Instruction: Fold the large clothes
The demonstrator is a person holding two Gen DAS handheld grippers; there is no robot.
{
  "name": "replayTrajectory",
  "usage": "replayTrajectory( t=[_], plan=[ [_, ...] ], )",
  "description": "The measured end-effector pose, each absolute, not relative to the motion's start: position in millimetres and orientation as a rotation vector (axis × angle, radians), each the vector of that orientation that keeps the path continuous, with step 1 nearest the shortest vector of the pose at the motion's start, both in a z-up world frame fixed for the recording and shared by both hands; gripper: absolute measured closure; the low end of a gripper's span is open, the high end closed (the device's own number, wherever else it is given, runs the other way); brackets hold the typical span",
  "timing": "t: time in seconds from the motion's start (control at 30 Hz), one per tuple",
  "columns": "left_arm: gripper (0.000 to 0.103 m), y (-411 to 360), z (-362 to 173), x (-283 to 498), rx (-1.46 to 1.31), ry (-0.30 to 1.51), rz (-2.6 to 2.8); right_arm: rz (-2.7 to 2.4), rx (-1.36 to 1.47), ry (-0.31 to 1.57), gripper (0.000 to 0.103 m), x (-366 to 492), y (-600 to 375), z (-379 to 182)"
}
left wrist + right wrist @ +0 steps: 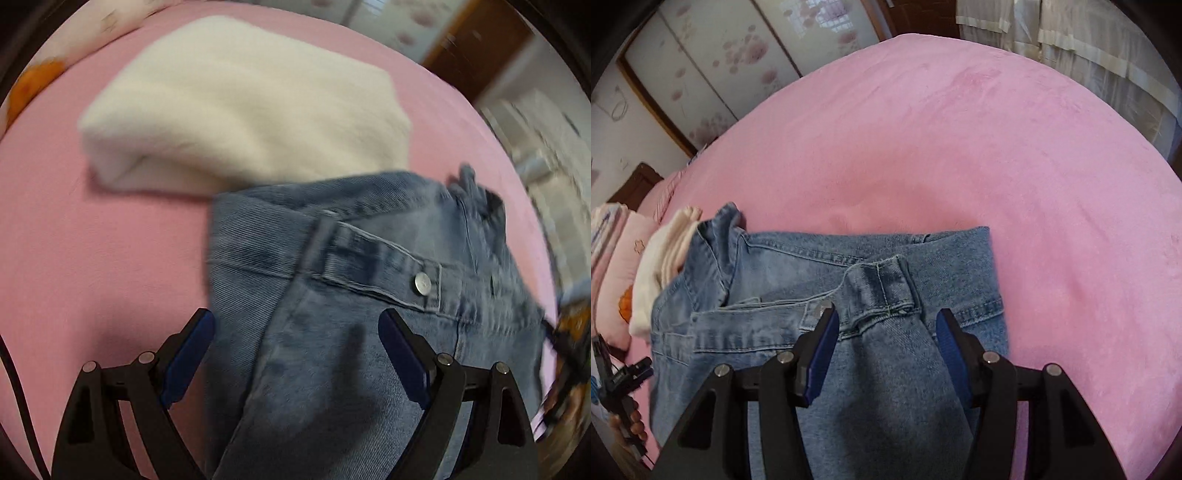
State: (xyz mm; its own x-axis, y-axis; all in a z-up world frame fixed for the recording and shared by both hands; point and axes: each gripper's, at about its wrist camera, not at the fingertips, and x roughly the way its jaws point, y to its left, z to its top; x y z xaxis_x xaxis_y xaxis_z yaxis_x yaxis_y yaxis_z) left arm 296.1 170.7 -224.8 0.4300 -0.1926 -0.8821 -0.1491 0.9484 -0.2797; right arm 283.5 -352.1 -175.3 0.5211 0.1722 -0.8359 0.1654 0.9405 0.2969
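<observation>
A bed covered in a plush pink sheet (pixel 960 140) carries everything. A folded blue denim garment (pixel 820 295) lies flat on it, and a folded cream fleece (pixel 243 110) rests touching the denim's far edge, with pink pillows (pixel 617 266) beyond the fleece.

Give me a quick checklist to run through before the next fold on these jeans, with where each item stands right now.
1. Left gripper open over the jeans: ok.
2. Right gripper open, denim bunched between its fingers: ok.
3. Either gripper actually pinching the cloth: not ok, both jaws stand apart.
4. Jeans lying flat: not ok, the waistband is humped and creased.
5. Jeans apart from the white folded garment: not ok, they overlap its edge.
6. Bare pink bed beyond the jeans: ok.
</observation>
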Motion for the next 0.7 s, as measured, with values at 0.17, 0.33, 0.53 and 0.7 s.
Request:
replayTrajectory(
  t=[0.17,0.33,0.53,0.7],
  plan=[
    [0.012,151,-236,309,-0.188,1.159,-0.035,0.034,0.217,1.048,0.033,294,-331,-181],
    [0.011,146,-239,324,-0.152,1.131,-0.007,0.006,0.114,1.014,0.032,296,-316,-188],
    [0.039,105,-239,323,0.064,1.049,0.051,-0.027,0.088,0.977,0.047,289,-314,-192],
    [0.101,69,-243,308,0.368,0.952,0.226,-0.067,0.002,0.939,0.072,279,-303,-186]
  ],
)
